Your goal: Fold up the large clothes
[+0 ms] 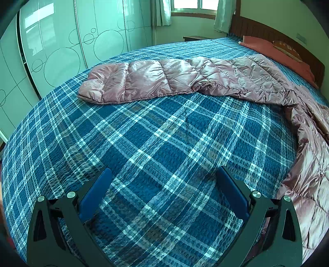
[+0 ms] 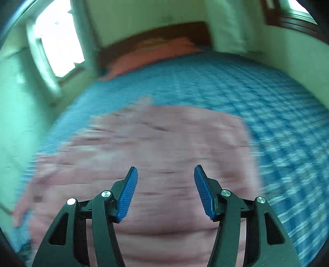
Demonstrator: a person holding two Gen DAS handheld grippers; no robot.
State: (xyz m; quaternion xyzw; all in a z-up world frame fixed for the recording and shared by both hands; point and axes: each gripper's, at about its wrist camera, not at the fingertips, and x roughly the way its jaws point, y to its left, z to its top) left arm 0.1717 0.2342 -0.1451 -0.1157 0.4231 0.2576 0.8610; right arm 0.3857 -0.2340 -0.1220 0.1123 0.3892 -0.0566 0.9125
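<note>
A shiny pink quilted down jacket [image 1: 185, 80] lies on a bed with a blue plaid cover [image 1: 154, 147]. One sleeve stretches out to the left in the left wrist view, and the body runs down the right edge. My left gripper [image 1: 164, 176] is open, low over bare plaid, apart from the jacket. The right wrist view is blurred by motion. There the jacket [image 2: 164, 139] spreads under my right gripper [image 2: 165, 172], which is open with nothing between its blue pads [image 2: 127, 197].
A coral pillow [image 1: 277, 53] and a wooden headboard [image 1: 267, 30] are at the bed's far end. Glossy pale green wardrobe doors [image 1: 61, 45] stand along the left side. A curtained window [image 1: 193, 8] and a small nightstand [image 1: 195, 38] are behind.
</note>
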